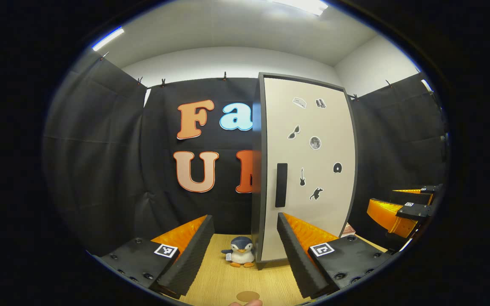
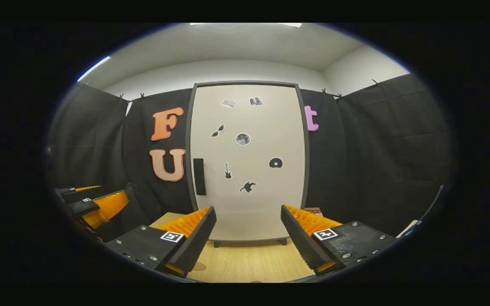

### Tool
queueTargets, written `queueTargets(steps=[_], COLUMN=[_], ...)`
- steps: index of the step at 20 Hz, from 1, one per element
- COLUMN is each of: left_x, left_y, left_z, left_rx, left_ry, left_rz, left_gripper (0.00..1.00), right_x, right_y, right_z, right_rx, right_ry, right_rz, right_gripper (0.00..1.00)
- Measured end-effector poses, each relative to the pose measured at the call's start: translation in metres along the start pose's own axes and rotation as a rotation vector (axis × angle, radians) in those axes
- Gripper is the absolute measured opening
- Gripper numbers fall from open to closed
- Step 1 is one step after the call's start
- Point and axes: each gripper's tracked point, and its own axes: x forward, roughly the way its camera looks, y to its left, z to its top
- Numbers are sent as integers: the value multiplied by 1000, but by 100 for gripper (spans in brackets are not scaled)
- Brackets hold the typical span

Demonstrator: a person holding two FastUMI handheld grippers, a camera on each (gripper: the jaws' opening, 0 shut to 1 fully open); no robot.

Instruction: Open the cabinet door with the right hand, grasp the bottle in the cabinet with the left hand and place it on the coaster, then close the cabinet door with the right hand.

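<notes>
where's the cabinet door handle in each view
Left gripper view: the handle sits just right of centre, on the door's left edge, above the right finger.
Right gripper view: the handle sits left of centre, above the left finger.
Shared landmark: the guitar sticker just right of the handle.

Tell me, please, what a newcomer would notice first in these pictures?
The tall cabinet stands in the middle of the booth, its pale door closed and dotted with small dark stickers, a dark handle near its left edge. In the left gripper view, a toy penguin sits on the wooden table beside the cabinet's corner.
</notes>
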Motion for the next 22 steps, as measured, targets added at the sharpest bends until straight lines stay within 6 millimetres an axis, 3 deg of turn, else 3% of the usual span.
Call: queueTargets(steps=[7, 13, 18, 22], left_x=[-1, 0, -4, -10], left_y=[10, 31, 58, 86], left_z=[-6, -17, -34, -54], left_rx=[-1, -1, 0, -28], left_ry=[10, 26, 54, 79], left_rz=[11, 32, 47, 48], left_gripper=[97, 97, 97, 97], right_x=[9, 29, 59, 100], right_y=[8, 32, 63, 96], right_z=[1, 0, 8, 19], right_rx=[7, 10, 20, 17], right_ry=[4, 7, -5, -30], right_rz=[12, 50, 91, 124], right_gripper=[95, 95, 95, 95])
